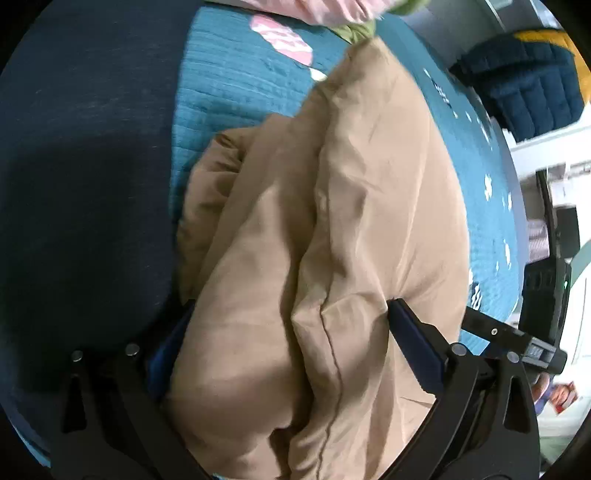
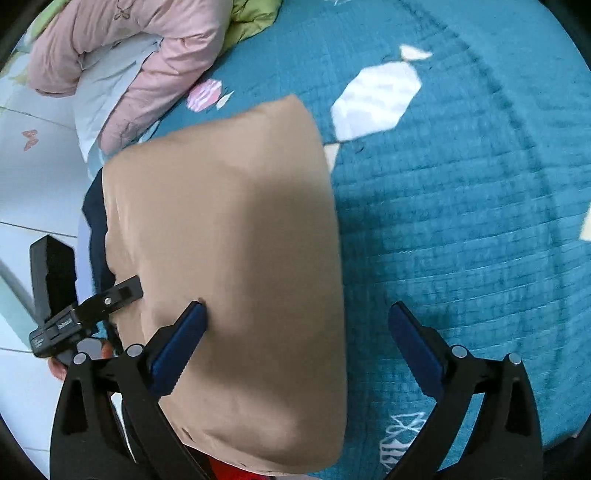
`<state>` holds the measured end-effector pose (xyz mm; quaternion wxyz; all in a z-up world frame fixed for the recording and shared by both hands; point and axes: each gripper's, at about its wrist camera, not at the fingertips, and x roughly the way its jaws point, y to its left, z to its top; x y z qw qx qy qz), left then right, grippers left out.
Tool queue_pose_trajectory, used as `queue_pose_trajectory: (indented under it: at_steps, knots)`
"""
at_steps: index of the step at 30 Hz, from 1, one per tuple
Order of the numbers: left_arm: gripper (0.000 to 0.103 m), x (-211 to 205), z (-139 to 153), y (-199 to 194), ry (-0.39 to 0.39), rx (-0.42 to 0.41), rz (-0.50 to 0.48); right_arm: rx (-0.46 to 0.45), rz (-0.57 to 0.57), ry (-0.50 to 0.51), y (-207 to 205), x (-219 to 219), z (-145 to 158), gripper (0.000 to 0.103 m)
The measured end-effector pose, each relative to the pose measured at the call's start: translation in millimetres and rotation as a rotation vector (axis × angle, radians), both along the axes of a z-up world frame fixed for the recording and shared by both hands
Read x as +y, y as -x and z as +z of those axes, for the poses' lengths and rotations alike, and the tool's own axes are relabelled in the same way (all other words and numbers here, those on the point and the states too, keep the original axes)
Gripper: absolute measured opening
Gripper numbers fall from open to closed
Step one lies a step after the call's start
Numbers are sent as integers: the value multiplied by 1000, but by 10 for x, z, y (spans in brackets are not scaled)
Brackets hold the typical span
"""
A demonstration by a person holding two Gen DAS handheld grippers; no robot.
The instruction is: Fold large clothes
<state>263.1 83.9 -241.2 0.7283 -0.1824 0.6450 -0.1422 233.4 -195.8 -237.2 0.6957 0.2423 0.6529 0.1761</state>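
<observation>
Bed covered with a teal quilted bedspread (image 2: 461, 221) printed with white and pink hexagonal patches. Lying directly on it: a folded tan padded garment (image 2: 229, 229) (image 1: 332, 221) toward the near edge, a rumpled pale pink quilted jacket (image 2: 147, 48) at the far corner, a bunched lime-green fabric piece (image 2: 251, 14) touching the pink jacket. Seen in the left wrist view beside the tan garment: a dark navy fabric mass (image 1: 85, 184), contact with the bedspread unclear.
</observation>
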Motion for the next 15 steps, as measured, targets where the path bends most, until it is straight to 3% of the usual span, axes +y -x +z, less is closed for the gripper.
queue_pose_trajectory:
  at_steps: [5,7,10,11,12,15]
  knots:
    - [99,-4,-68,-37,7,1,-3,123,-81,-290,31,34,-414,95]
    - [99,-9,-107,-38,9,-9,10,122,-128,-318,45,49,-521,97]
    - [97,-80,-100,-1,5,-32,24,65,-154,-299,70,116,-430,96]
    - [84,-81,-81,46,19,-48,33,19,-129,-265,83,165,-337,89]
    - [63,-72,-49,114,55,-74,57,-13,-109,-233,93,196,-265,73]
    - [49,-42,6,252,48,-106,99,-55,-88,-231,121,198,-89,49]
